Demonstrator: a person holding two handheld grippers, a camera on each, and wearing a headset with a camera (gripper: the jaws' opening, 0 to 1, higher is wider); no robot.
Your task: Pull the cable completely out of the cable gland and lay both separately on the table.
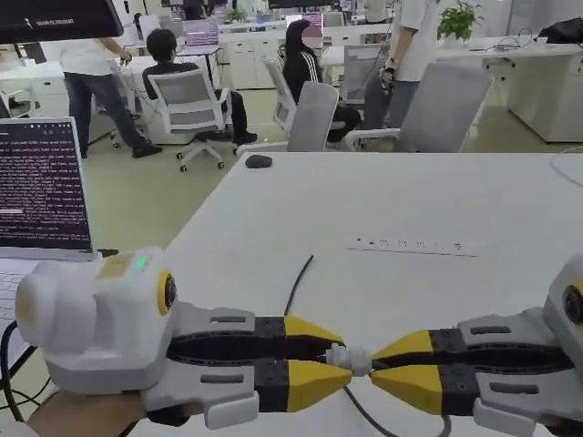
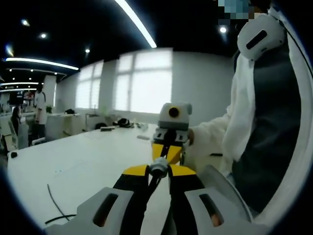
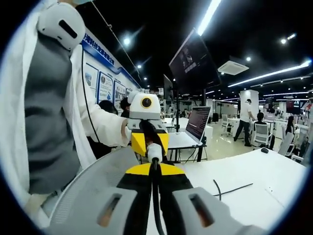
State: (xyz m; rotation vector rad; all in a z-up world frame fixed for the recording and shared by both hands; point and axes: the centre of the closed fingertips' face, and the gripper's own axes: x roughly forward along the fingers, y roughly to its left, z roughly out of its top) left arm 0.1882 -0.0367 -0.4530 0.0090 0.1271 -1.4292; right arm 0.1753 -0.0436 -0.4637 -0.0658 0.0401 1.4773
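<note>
Over the white table (image 1: 437, 200) my two grippers meet tip to tip. A small white cable gland (image 1: 353, 359) sits between them. My left gripper (image 1: 339, 358) comes in from the left and is shut on the gland (image 2: 159, 168). My right gripper (image 1: 375, 360) comes in from the right and is shut on the black cable (image 3: 155, 196), which runs back between its jaws. The gland (image 3: 154, 152) sits just beyond the right gripper's (image 3: 154, 167) tips. A loose stretch of cable (image 1: 297, 282) lies on the table behind the left gripper (image 2: 159, 172).
An open laptop (image 1: 41, 182) stands at the table's left edge. A white power strip (image 1: 414, 246) lies mid-table and a dark mouse (image 1: 259, 161) at the far edge. Office chairs (image 1: 191, 105) and several people are beyond the table.
</note>
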